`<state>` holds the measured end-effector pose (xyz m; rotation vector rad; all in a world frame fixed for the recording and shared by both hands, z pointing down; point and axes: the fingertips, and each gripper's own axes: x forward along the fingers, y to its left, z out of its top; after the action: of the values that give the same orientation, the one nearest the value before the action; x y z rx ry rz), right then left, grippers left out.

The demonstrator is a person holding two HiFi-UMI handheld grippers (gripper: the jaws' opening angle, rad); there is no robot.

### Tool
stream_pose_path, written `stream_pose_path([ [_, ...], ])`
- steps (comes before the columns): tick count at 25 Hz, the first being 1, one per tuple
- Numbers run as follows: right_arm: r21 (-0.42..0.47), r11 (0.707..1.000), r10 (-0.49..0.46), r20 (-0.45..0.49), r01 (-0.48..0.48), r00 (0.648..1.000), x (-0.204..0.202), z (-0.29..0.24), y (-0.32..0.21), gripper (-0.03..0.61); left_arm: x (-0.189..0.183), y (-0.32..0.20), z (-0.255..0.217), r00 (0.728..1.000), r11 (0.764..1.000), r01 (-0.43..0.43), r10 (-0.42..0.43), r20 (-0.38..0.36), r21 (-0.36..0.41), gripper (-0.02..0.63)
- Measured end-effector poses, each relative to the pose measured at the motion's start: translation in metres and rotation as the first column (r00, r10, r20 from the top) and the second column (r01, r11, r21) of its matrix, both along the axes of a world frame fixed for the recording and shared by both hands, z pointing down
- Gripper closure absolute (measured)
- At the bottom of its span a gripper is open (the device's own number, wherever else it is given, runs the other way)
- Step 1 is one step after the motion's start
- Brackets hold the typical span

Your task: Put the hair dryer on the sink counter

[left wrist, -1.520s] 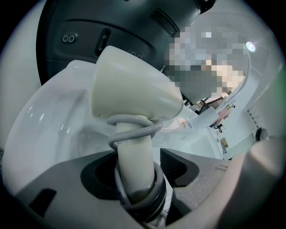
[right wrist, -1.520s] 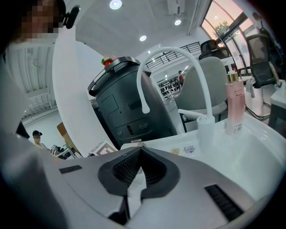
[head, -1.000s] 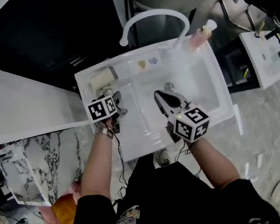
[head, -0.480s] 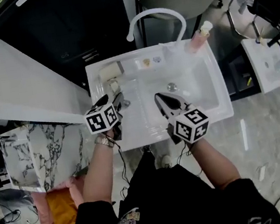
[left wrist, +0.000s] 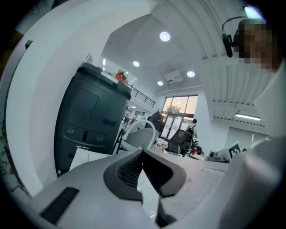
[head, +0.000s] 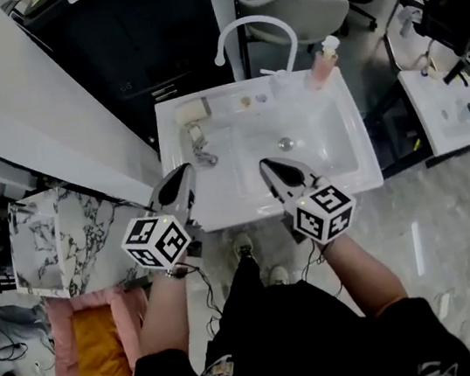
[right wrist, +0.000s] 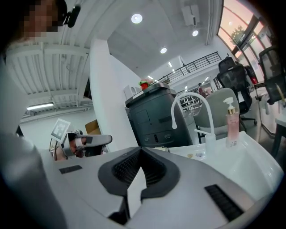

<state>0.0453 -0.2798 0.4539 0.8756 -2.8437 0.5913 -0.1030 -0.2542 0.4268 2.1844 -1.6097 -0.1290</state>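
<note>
The cream hair dryer [head: 191,112] lies on the rear left of the white sink counter [head: 350,175], its cord [head: 203,150] trailing toward the basin. My left gripper [head: 184,172] hangs over the counter's front left edge, well short of the dryer, shut with nothing in it. In the left gripper view its jaws [left wrist: 143,153] meet, empty. Over the basin's front, my right gripper [head: 265,167] is also shut and empty, and its pads [right wrist: 140,151] touch in the right gripper view. The dryer is hidden in both gripper views.
A white arched faucet [head: 254,27] and a pink pump bottle [head: 321,67] stand at the sink's back. A dark cabinet [head: 132,40] is behind, a marble block [head: 49,243] and a pink-orange cushion [head: 96,346] to the left, and a second white sink [head: 450,104] to the right.
My left gripper has drawn back from the hair dryer toward the person and closed empty. The dryer stays on the counter. The right gripper has barely moved.
</note>
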Motion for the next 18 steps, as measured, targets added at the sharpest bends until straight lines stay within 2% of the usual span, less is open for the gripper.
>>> stream_pose_path([
  [3,0.033,0.999,-0.01,0.013,0.01,1.0,0.017,-0.015,0.025,0.581,0.021,0.044,-0.022,1.0,0.999,-0.023,0.022,0.022,0.044,0.611],
  [8,0.047,0.998,-0.049,0.045,0.047,0.998,0.028,-0.03,0.063,0.581,0.045,0.109,-0.032,0.991,0.997,-0.037,0.028,0.131,0.064,0.611],
  [13,0.025,0.996,-0.091,0.076,0.089,0.993,0.02,-0.029,0.09,0.581,0.047,0.159,-0.028,0.963,0.998,0.002,-0.017,0.268,0.055,0.611],
  [18,-0.001,0.991,-0.135,0.086,0.135,0.987,-0.008,-0.023,0.115,0.58,0.033,0.194,-0.028,0.951,0.999,0.028,-0.04,0.307,0.046,0.611],
])
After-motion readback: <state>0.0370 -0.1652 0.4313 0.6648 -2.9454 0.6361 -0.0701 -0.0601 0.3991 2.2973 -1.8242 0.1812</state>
